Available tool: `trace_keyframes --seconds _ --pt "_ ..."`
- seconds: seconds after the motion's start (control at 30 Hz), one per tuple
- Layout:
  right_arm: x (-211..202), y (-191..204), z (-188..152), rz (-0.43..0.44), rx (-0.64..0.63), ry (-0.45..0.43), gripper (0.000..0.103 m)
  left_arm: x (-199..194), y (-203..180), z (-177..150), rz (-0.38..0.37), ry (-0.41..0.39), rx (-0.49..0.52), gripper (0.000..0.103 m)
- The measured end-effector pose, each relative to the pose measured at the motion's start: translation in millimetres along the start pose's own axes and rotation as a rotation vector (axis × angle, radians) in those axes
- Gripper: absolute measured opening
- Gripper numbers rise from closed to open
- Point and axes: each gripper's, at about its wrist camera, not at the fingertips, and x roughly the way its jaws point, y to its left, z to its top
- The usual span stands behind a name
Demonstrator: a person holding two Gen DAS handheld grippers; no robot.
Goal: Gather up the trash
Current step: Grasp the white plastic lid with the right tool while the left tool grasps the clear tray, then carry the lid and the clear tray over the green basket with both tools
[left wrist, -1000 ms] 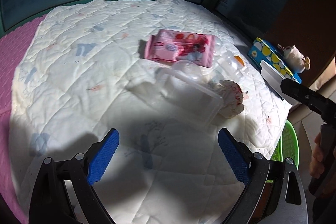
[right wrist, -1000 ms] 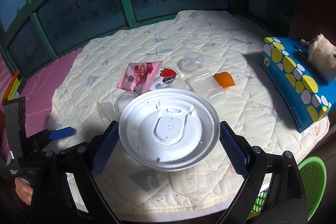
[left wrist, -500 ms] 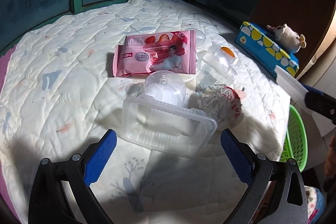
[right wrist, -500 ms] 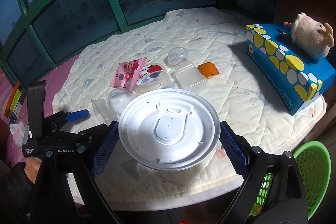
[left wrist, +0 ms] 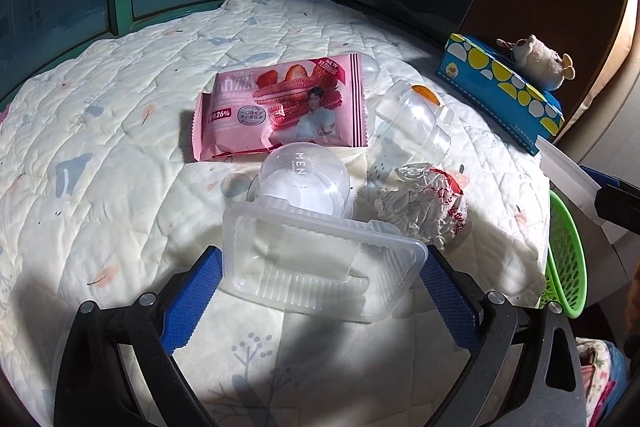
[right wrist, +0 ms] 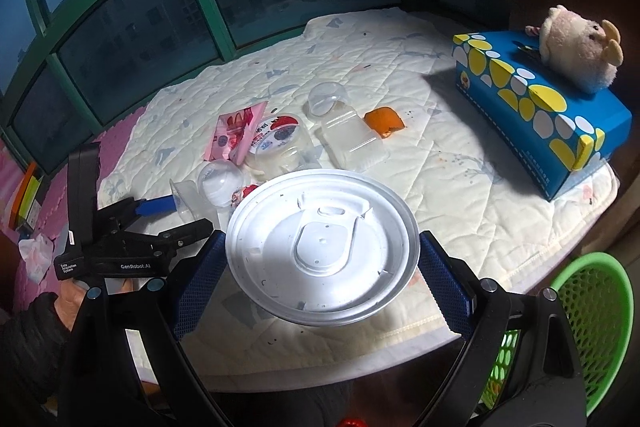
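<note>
Where dome [left wrist: 305, 180] crowds tray [left wrist: 320, 269]

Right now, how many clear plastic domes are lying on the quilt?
2: one clear dome sits just behind the rectangular plastic tray at the left gripper; another clear dome lies behind the pink snack wrapper. More may be hidden.

Harsh sunlit glare; deep shadows — fisheye-warped edges

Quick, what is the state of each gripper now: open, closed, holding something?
Left gripper: open, its fingers either side of the clear plastic tray, not clamped yet.
Right gripper: shut on the round white lid.
</note>
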Motion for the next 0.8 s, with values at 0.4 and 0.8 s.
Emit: trace_keyframes --seconds 0.4,0.8 --pt "-20.6 -20.1 -14.0 -0.007 0.054 -0.026 0.092 -32.1 -8.4 -8.0 -0.003 -0.041 -0.004 0.091" --pt "-68.8 -93.9 -56.1 -0.127 0.192 -0.062 0.092 -56.0 -81.5 2.7 -0.134 -0.055 0.05 0.091"
